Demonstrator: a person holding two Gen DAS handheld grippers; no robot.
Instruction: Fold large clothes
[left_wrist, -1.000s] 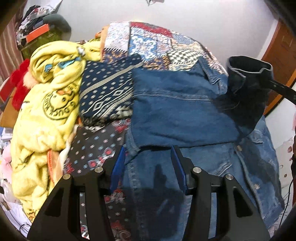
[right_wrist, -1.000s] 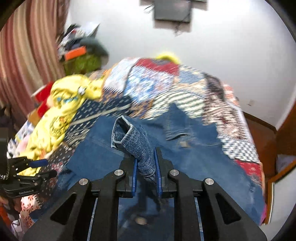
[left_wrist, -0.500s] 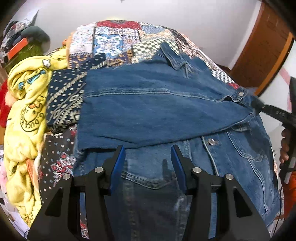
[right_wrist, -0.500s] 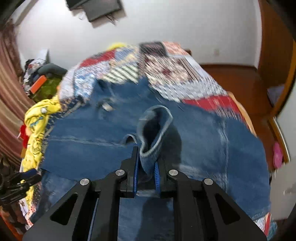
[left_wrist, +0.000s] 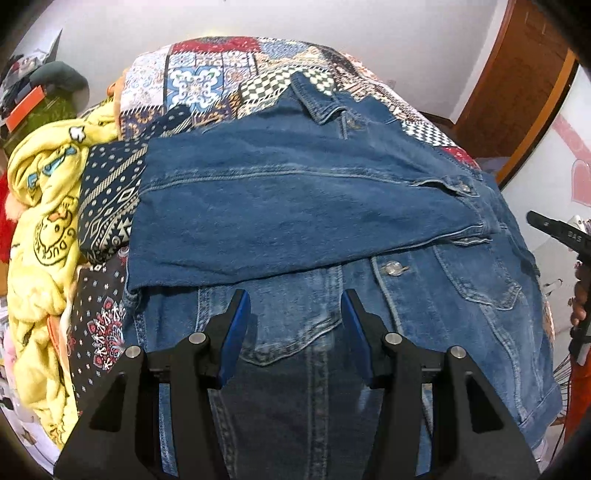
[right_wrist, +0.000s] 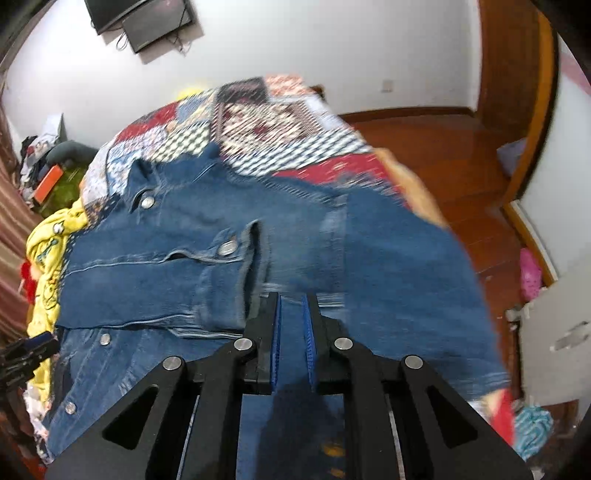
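Note:
A blue denim jacket lies spread on the patchwork bedspread. One sleeve is folded across its chest, the cuff lying flat near the buttons. My left gripper is open and empty, hovering over the jacket's lower front. My right gripper has its jaws a little apart with nothing between them, just right of the cuff over the jacket. Its tip shows at the right edge of the left wrist view.
A yellow printed blanket and a dark patterned cloth lie piled to the left of the jacket. The bed's right edge drops to a wooden floor. Clutter stands at the far left.
My right gripper carried the sleeve cuff across the jacket, let it go and drew back; the sleeve now lies flat. My left gripper stayed open over the hem.

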